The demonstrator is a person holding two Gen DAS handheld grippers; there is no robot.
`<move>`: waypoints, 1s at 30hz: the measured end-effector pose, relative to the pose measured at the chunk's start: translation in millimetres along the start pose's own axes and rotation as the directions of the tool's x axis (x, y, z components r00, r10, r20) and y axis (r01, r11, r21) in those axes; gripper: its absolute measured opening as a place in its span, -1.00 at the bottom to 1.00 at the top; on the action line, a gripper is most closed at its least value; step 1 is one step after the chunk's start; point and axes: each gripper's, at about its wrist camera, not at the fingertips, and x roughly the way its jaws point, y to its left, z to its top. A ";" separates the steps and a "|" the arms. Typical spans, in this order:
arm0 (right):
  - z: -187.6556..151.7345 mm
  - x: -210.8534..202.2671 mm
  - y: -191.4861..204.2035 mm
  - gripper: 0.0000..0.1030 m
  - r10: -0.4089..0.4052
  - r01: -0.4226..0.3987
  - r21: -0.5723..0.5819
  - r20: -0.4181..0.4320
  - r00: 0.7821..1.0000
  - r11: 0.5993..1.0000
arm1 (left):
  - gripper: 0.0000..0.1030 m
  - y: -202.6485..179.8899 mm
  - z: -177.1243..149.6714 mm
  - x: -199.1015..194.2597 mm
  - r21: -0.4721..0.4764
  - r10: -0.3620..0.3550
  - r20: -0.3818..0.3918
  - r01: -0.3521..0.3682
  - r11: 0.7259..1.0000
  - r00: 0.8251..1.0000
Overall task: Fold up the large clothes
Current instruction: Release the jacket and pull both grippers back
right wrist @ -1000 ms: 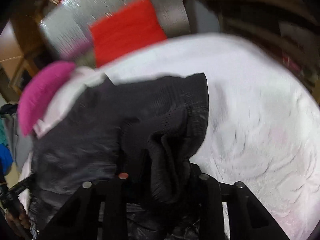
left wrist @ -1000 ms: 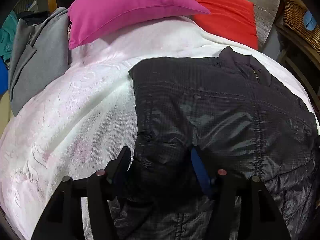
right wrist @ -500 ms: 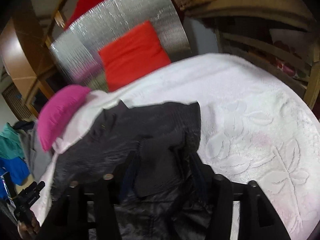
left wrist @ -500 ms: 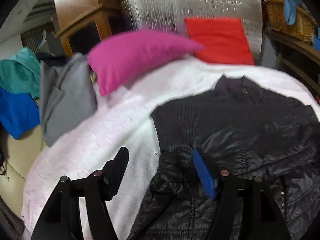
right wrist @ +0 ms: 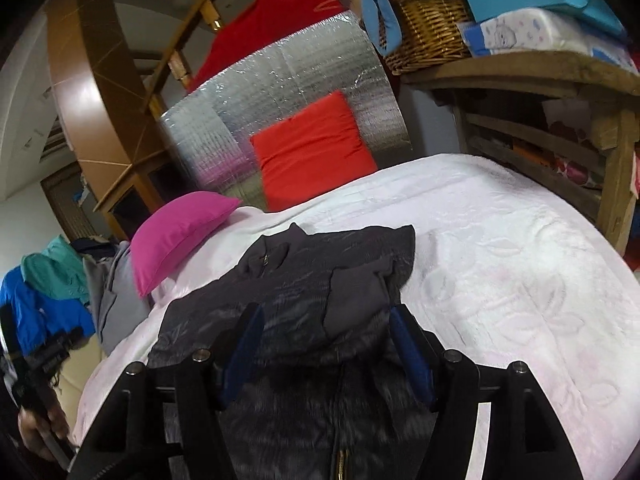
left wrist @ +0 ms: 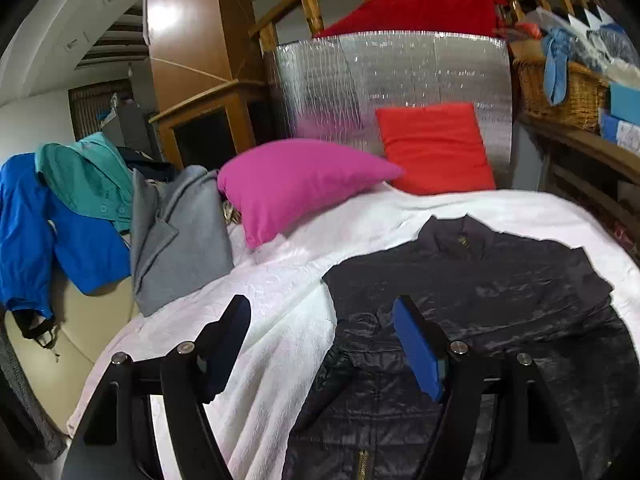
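Bare white bedspread (right wrist: 520, 272) at three o'clock of the black jacket (right wrist: 304, 300). Blocked at eleven by a pink pillow (right wrist: 176, 236); at twelve by a red cushion (right wrist: 312, 152).

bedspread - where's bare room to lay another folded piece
Widest bare bedspread lies right of the jacket, out to the wooden shelf. A narrower strip runs between jacket and grey coat. The head end is crowded by the pink pillow and red cushion.

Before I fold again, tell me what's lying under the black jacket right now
The black jacket lies flat on a white textured blanket, which shows on both sides of it. Whatever sits directly beneath the jacket's middle is covered, so nothing else can be confirmed there.
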 end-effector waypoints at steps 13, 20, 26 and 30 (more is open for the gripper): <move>-24.2 -83.2 -12.0 0.35 0.007 -0.006 -0.019 0.026 1.000 1.000 | 0.54 4.3 -1.8 -101.4 0.002 0.031 0.087 -0.032 0.999 0.996; -19.7 -121.8 1.8 0.35 0.047 -0.044 -0.049 0.079 0.996 0.998 | 0.57 14.3 1.8 -154.8 0.015 0.068 0.160 -0.071 0.997 0.985; -20.5 -142.1 15.0 0.37 0.074 -0.065 -0.091 0.095 0.993 0.994 | 0.60 22.1 4.9 -182.8 0.008 0.083 0.195 -0.086 0.996 0.977; -24.2 -149.2 21.2 0.38 0.082 -0.071 -0.121 0.092 0.992 0.990 | 0.60 22.9 3.8 -193.4 0.008 0.089 0.206 -0.092 0.996 0.974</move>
